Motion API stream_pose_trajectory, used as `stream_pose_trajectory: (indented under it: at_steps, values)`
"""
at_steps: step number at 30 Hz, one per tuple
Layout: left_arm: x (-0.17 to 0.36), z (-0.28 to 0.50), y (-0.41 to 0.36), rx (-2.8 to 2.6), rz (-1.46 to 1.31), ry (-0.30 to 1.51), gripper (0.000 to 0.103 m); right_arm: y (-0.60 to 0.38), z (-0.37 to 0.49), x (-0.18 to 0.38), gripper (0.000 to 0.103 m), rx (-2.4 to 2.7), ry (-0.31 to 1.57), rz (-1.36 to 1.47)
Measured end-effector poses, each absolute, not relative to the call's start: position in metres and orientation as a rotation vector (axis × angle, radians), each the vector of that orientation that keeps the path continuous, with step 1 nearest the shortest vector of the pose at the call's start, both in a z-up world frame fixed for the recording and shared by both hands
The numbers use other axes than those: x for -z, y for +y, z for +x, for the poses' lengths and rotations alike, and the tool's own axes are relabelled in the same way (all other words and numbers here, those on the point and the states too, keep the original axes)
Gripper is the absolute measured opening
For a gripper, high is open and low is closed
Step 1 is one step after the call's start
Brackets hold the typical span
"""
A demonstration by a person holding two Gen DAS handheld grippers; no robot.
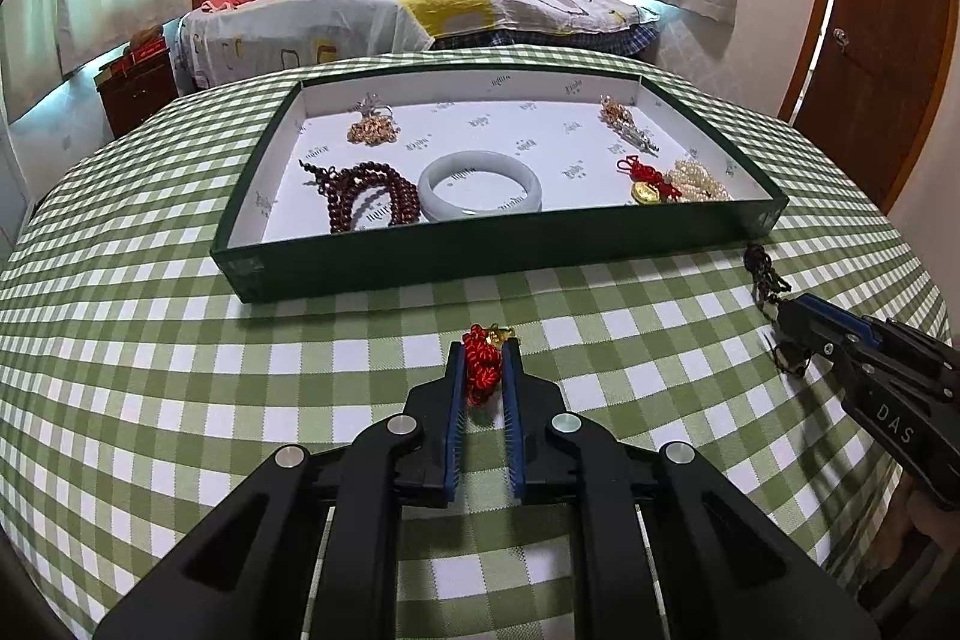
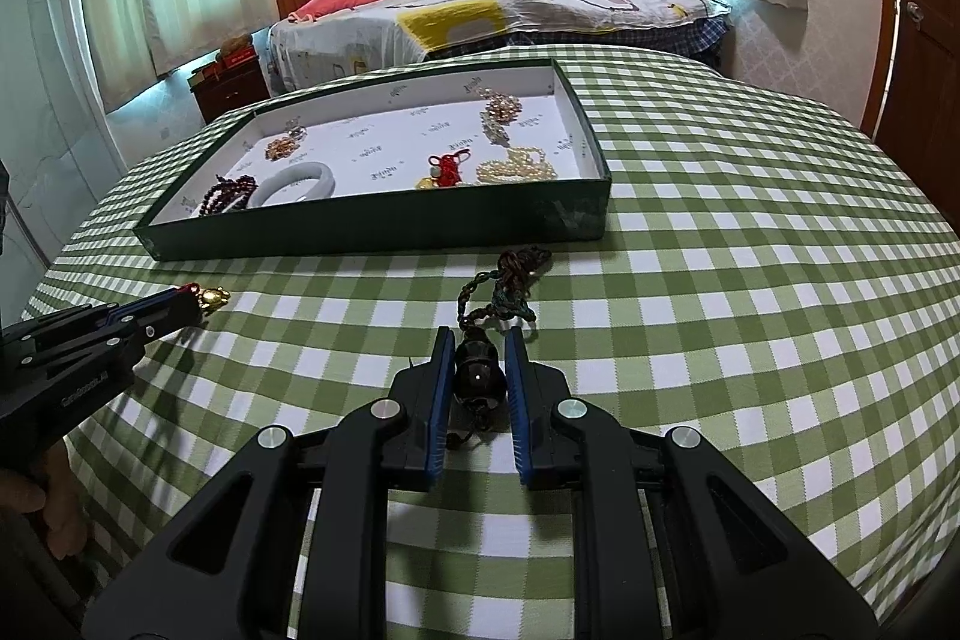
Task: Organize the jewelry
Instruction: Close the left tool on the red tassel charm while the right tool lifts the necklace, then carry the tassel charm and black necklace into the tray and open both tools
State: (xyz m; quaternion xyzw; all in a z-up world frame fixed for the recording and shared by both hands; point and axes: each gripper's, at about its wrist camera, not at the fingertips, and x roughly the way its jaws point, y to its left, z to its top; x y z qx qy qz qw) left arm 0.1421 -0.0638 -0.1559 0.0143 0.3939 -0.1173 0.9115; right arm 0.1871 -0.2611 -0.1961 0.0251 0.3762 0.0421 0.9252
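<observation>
Ahead of both grippers, green tray (image 1: 336,261) already holds six pieces, including jade bangle (image 1: 480,186) and pearl strand (image 1: 699,187). Outstanding on the bench (image 1: 180,340): red knotted charm (image 1: 482,363), pinched by left gripper (image 1: 483,359); dark bead pendant (image 2: 477,370), between the part-closed jaws of right gripper (image 2: 478,347).

Left gripper (image 1: 483,361): low over the table's near edge, fingers pointing toward the far edge, blue pads (image 1: 454,388) closed in on a red knotted cord charm (image 1: 482,363). Right gripper (image 2: 477,367): same heading, toward the near right side of the table, pads (image 2: 515,370) pressed against a dark bead pendant (image 2: 477,370). Left gripper (image 2: 150,319) sits level in the right wrist view, part of the holding hand (image 2: 57,496) visible under it.
</observation>
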Motion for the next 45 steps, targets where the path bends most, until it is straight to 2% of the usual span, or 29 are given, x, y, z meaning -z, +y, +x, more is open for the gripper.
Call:
stream_pose_trajectory:
  at_steps: [32, 45]
  values:
    - [0.102, 0.121, -0.046, 0.234, -0.023, 0.679, 0.012, -0.222, 0.172, 0.13, 0.017, -0.222, 0.64, 0.058]
    - [0.063, 0.157, -0.043, 0.223, -0.068, 0.606, 0.012, -0.211, 0.214, 0.085, 0.017, -0.252, 0.518, 0.034]
